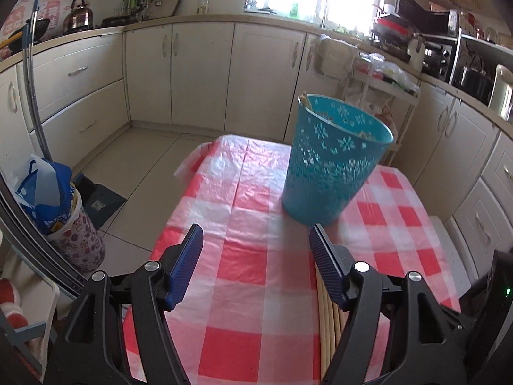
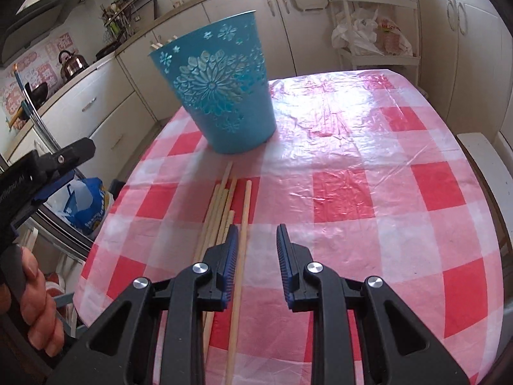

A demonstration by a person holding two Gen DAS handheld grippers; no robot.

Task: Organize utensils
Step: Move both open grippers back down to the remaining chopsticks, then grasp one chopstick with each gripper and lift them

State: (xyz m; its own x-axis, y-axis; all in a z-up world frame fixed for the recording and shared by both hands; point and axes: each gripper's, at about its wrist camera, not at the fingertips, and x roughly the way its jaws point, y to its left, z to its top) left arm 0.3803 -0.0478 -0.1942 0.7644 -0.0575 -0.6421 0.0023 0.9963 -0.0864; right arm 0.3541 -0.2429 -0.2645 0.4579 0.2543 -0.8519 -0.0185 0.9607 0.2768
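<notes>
Two grippers are over a table [image 2: 352,192] with a red-and-white checked cover. A blue basket [image 2: 221,89] stands upright toward the far end, at about 11 o'clock from the right gripper [image 2: 257,237]; two chopstick ends [image 1: 305,100] show above its rim, so some pieces are judged already stored.

1. Loose chopsticks [image 2: 224,199], a bundle of roughly half a dozen, lie flat on the cover, pointing toward the basket, between it and the near edge. One stick [image 2: 245,211] lies slightly apart on the right of the bundle.

2. Right gripper: jaws are partly parted and empty. The lone stick runs up between them, close against the left pad, which is not seen pressing on it. The rest of the bundle lies at 10 o'clock, outside the jaws.

3. Left gripper [image 1: 256,240]: jaws are spread wide and empty, with the basket at 1 o'clock. Bundle ends show beneath its right finger.

Step in hand: pickup of the next chopstick. The next move calls for lowering the right gripper until both pads straddle the lone stick, then closing, without dragging the neighbouring sticks.
</notes>
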